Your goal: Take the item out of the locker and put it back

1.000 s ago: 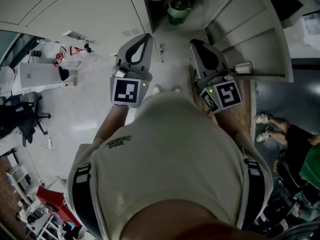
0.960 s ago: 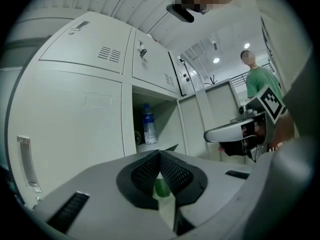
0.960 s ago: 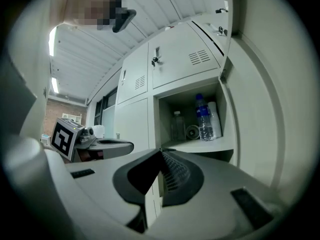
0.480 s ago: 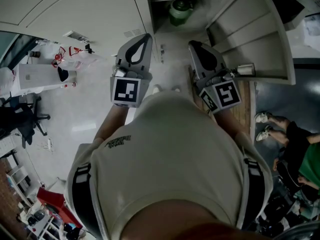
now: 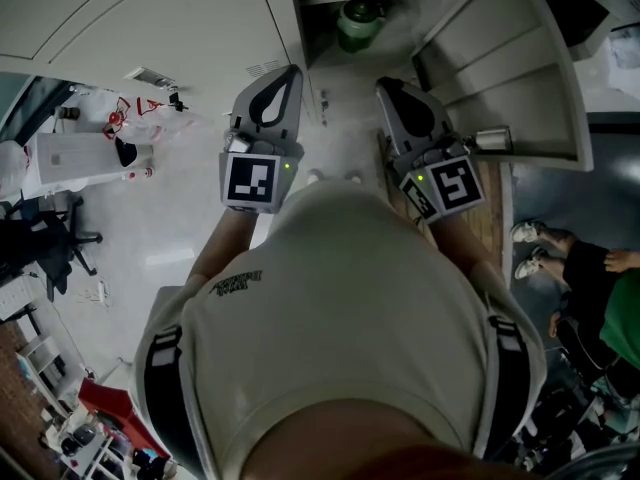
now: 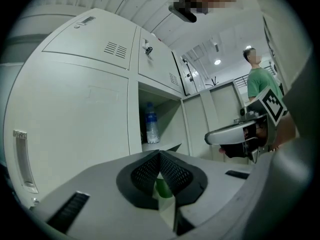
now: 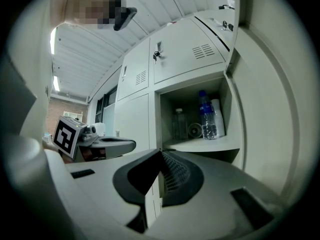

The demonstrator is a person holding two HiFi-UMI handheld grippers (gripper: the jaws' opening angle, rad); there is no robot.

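Fingers, left: I see my left gripper [image 6: 160,155] shut, its dark bumpy pads [image 6: 146,173] touching at the tips, nothing held.
Fingers, right: my right gripper [image 7: 161,153] is closed too, ribbed pads together, empty.
Bottle [image 7: 206,118]: clear plastic, blue label, standing up on the shelf [image 7: 200,145] inside the locker [image 7: 182,100].
Locker: smooth pale metal, boxy, door [image 7: 270,114] swung open.

lockers [image 7: 190,59]: off-white | bottle [image 7: 207,118]: clear, blue label | shirt [image 5: 350,298]: cream
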